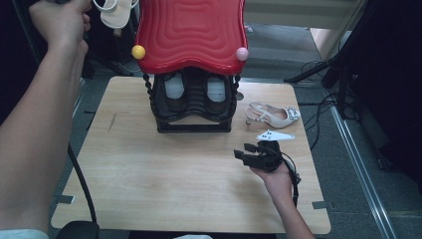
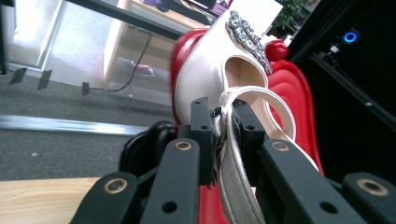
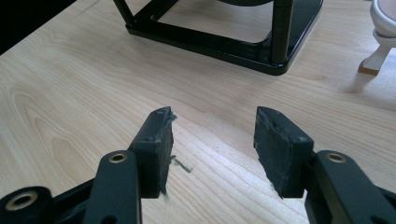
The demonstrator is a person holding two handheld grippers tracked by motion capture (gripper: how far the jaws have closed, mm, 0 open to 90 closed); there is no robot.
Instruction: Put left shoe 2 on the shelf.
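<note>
The left tongs (image 2: 224,135) are clamped on the heel strap of a pale shoe (image 2: 210,70), pads pressing the thin band from both sides. In the left gripper view the shoe hangs forward of the tongs with its jewelled toe (image 2: 247,35) pointing up and away, its long axis running from the strap at the frame's middle to the toe at top centre, and the red shelf (image 2: 289,88) of the rack lies directly behind and below it. In the high view the same shoe (image 1: 115,12) sits at the upper left, held in the left hand (image 1: 62,20), just left of the red shelf (image 1: 191,32) and about level with its near edge. The placing move, as I judge it, turns on this: the shelf lies to the right of the shoe in the high view, so the shoe has to travel sideways over the yellow knob (image 1: 138,52).

The right tongs (image 3: 212,144) stand apart with nothing between them, low over the counter (image 1: 149,169) at lower right. The second shoe (image 1: 273,115) lies on the counter just above the right tongs (image 1: 251,155) in the high view, closer to that hand.
</note>
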